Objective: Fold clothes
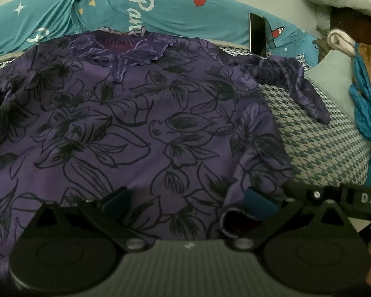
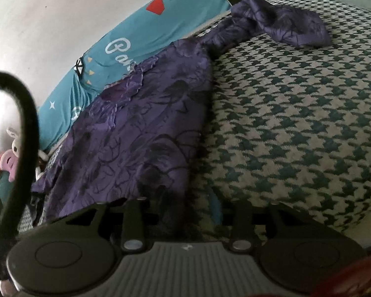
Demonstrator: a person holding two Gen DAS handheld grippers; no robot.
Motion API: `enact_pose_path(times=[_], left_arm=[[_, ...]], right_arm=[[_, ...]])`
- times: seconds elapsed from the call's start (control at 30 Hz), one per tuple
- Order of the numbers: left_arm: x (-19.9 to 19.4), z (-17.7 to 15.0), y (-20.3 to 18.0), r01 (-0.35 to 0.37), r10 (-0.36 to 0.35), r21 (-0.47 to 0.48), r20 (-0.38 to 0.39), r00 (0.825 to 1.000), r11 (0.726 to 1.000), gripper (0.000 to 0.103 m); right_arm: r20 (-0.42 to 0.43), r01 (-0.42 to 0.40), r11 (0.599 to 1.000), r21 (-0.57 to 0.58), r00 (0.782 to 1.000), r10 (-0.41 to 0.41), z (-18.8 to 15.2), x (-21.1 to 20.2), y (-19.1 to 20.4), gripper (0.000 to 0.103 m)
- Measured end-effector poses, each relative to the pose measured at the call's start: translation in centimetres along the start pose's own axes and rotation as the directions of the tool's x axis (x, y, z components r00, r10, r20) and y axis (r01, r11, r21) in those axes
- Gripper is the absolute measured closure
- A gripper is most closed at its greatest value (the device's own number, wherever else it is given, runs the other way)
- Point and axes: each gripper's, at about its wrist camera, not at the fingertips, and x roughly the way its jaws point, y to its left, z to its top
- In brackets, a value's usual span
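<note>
Roughly flat, blouse [image 1: 126, 113] fills frame centre on bed [image 1: 329, 148]. Left gripper [image 1: 189, 201] wide over hem, lower middle; right gripper [image 2: 183, 208] wide at blouse's side edge. Pinch one layer, fold sleeve [image 1: 306, 91] inward first.

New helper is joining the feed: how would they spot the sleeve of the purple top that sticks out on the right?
Start at the houndstooth bedcover. The purple floral top lies spread on it. Its sleeve juts toward the grey cushion, the only purple strip lying alone on the checks.
</note>
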Motion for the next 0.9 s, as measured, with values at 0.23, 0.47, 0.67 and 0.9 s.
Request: enact_pose_path(times=[0.23, 0.47, 0.67, 0.9], left_arm=[[-0.1, -0.1, 0.1, 0.002, -0.002, 0.000, 0.001, 1.000, 1.000, 0.000], [-0.4, -0.3, -0.1, 0.011, -0.011, 0.006, 0.006, 1.000, 1.000, 0.000], [-1.9, -0.3, -0.1, 0.140, -0.140, 0.003, 0.020, 0.990, 0.990, 0.000], [-3.2, -0.7, 0.4, 0.143, -0.143, 0.003, 0.012, 0.990, 0.990, 0.000]], right_arm=[[0.044, -0.023, 0.999, 0.024, 0.999, 0.022, 0.1, 1.0, 0.2, 0.055], [0.103, -0.014, 0.999, 0.037, 0.995, 0.010, 0.2, 0.3, 0.1, 0.092], [0.270, 0.147, 0.989, -0.028, 0.953, -0.134, 0.9, -4.3, 0.9, 0.096], [0.271, 0.315, 0.949, 0.022, 0.912, -0.309, 1.1, -5.0, -0.7, 0.097]])
